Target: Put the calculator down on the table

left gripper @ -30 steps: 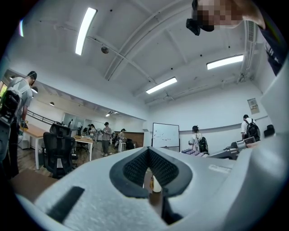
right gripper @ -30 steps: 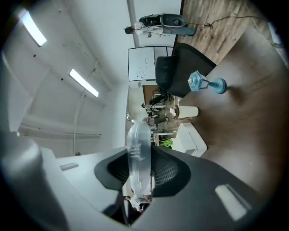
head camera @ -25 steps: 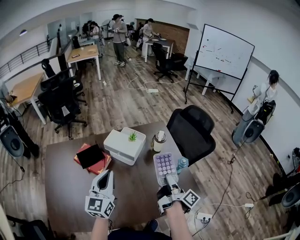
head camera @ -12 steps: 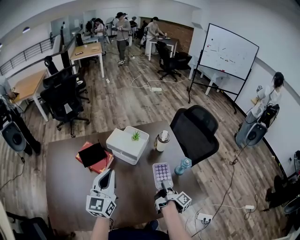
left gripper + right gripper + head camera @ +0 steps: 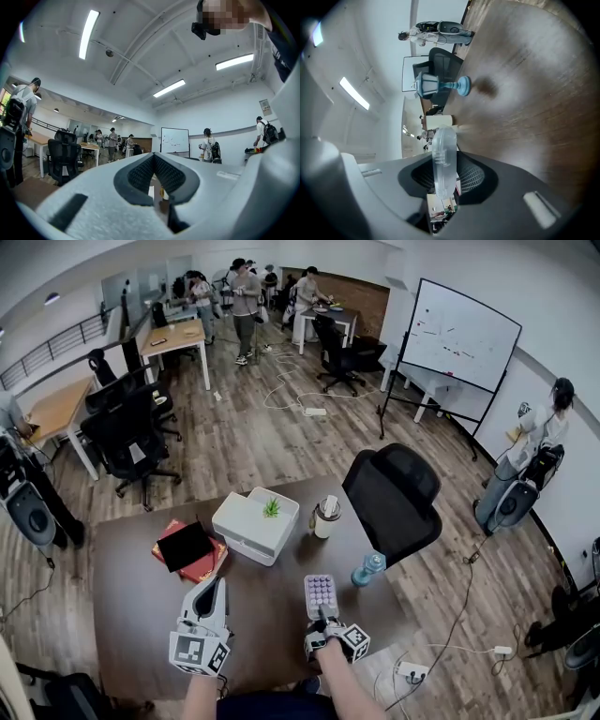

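Right gripper (image 5: 322,617) is clamping the near end of a pale lilac plastic calculator with round purple keys (image 5: 321,594). It is hanging flat, low over the dark brown wooden table (image 5: 131,577), beside a translucent blue water bottle (image 5: 367,568); contact unclear. Left gripper (image 5: 214,585) is resting pinched together, empty.

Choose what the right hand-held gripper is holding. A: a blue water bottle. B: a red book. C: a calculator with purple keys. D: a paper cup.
C: the right hand-held gripper is shut on the calculator, whose purple keys show in the head view.
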`<control>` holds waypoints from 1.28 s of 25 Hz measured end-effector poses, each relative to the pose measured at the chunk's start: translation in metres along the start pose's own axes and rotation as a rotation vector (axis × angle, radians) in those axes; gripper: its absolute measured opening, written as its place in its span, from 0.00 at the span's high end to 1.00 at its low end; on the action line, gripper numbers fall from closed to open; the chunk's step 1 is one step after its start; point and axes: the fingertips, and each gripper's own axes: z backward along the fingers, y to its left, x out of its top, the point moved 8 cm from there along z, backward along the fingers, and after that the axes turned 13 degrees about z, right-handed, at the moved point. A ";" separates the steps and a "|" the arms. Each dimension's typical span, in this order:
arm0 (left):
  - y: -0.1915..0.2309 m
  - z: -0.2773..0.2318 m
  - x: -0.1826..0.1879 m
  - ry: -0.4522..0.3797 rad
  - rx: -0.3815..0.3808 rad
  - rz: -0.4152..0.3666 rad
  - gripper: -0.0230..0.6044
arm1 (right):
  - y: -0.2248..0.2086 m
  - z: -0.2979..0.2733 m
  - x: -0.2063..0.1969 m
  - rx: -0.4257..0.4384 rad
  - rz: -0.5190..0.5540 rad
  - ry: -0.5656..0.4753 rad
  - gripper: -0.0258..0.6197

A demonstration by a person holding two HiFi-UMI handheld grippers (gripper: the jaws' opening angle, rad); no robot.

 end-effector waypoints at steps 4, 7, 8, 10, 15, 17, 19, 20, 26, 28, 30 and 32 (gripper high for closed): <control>0.001 0.000 -0.001 0.004 0.008 0.001 0.97 | -0.030 -0.003 0.001 -0.058 0.002 -0.010 0.78; 0.004 -0.002 -0.003 0.012 0.015 0.003 0.97 | -0.045 -0.011 0.004 -0.091 0.051 -0.020 0.78; 0.005 -0.002 -0.003 0.014 0.017 0.002 0.97 | -0.049 -0.014 0.003 -0.104 0.059 -0.022 0.78; 0.005 -0.002 -0.001 0.015 0.020 -0.003 0.97 | -0.051 -0.018 0.002 -0.115 0.060 -0.021 0.78; 0.003 -0.003 -0.002 0.021 0.019 -0.005 0.97 | -0.062 -0.026 0.000 -0.134 0.015 -0.025 0.78; 0.001 -0.004 -0.002 0.023 0.015 -0.007 0.97 | -0.062 -0.028 0.000 -0.155 -0.003 -0.026 0.78; -0.001 -0.004 -0.003 0.028 0.009 -0.009 0.97 | -0.064 -0.029 -0.001 -0.169 0.010 -0.025 0.78; -0.001 -0.005 -0.003 0.029 0.007 -0.008 0.97 | -0.065 -0.030 -0.001 -0.170 0.017 -0.025 0.78; 0.001 -0.007 -0.005 0.031 0.002 -0.003 0.97 | -0.067 -0.038 -0.005 -0.167 -0.002 -0.012 0.77; 0.001 -0.007 -0.007 0.036 0.000 0.006 0.97 | -0.068 -0.038 -0.008 -0.179 -0.041 0.004 0.77; 0.001 -0.008 -0.008 0.048 0.001 0.017 0.97 | -0.068 -0.038 -0.010 -0.204 -0.065 0.024 0.76; 0.002 -0.007 -0.009 0.054 0.003 0.022 0.97 | -0.069 -0.038 -0.010 -0.220 -0.074 0.030 0.71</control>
